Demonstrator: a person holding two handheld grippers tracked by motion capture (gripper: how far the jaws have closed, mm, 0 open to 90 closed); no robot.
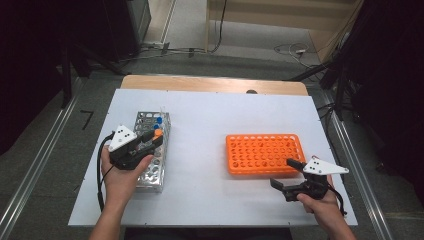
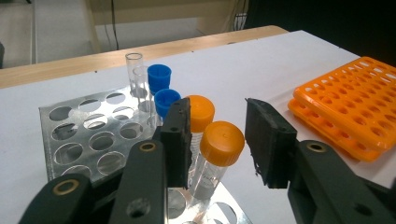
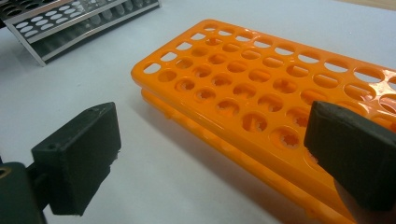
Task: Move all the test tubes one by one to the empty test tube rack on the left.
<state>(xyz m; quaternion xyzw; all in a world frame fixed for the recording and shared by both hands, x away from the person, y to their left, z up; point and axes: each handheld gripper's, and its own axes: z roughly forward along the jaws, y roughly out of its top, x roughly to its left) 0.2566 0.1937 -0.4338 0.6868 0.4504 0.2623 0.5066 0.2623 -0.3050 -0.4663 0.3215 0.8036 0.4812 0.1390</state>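
A metal tube rack (image 1: 150,172) (image 2: 88,135) lies at the table's left. It holds two blue-capped tubes (image 2: 159,77), two orange-capped tubes and two uncapped clear tubes (image 2: 134,70). My left gripper (image 1: 150,140) (image 2: 219,144) is open, its jaws standing either side of the nearer orange-capped tube (image 2: 223,140). A gap shows between the cap and the right-hand pad. The other orange-capped tube (image 2: 201,111) stands just behind. My right gripper (image 1: 285,173) (image 3: 210,154) is wide open and empty, at the near corner of an empty orange rack (image 1: 262,152) (image 3: 261,93).
The white tabletop (image 1: 205,125) stretches between the two racks. The orange rack (image 2: 355,107) lies to the right in the left gripper view. The metal rack (image 3: 70,23) sits at the top left of the right gripper view. Cables lie on the floor beyond the table.
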